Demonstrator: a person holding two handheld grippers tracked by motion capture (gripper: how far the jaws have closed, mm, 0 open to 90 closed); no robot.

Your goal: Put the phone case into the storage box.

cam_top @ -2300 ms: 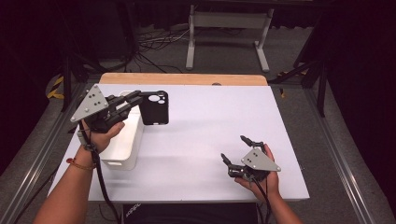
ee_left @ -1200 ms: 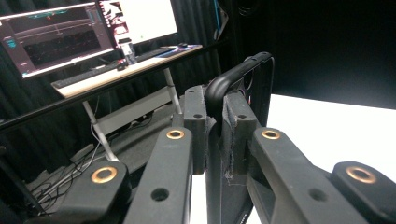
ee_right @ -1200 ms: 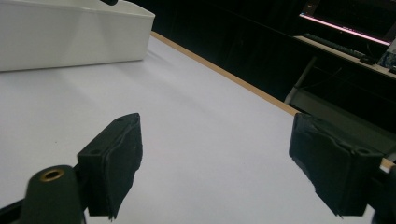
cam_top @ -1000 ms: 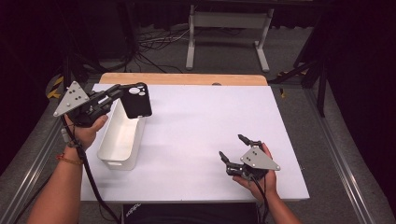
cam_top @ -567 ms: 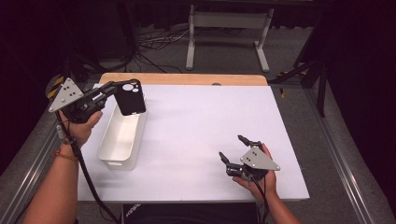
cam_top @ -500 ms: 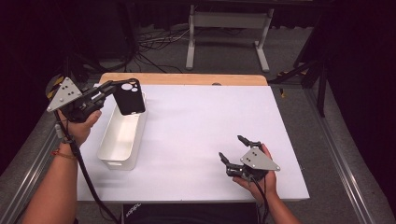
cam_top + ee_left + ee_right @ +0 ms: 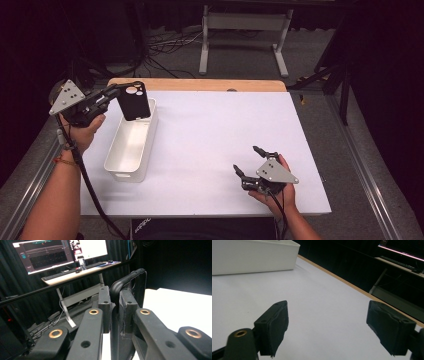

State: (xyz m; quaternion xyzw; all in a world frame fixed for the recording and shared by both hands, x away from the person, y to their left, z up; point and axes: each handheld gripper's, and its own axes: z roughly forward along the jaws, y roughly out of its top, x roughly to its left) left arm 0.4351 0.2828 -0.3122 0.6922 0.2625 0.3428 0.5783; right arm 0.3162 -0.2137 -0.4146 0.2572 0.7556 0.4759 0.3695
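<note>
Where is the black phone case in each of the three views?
High view: black phone case at upper left, held by the left gripper over the white bin's far end.
Left gripper view: its edge is clamped between the jaws.
Right gripper view: not visible.
Shared landmark: white table.

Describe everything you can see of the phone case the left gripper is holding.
The phone case is black and matte, apparently soft plastic or rubber, with a camera cutout of round holes at its upper corner. It hangs roughly upright, back toward the high camera, over the far end of the white bin, seemingly clear of it. The left gripper pinches its upper edge; in the left gripper view the pads press on its thin wall from both sides.
</note>
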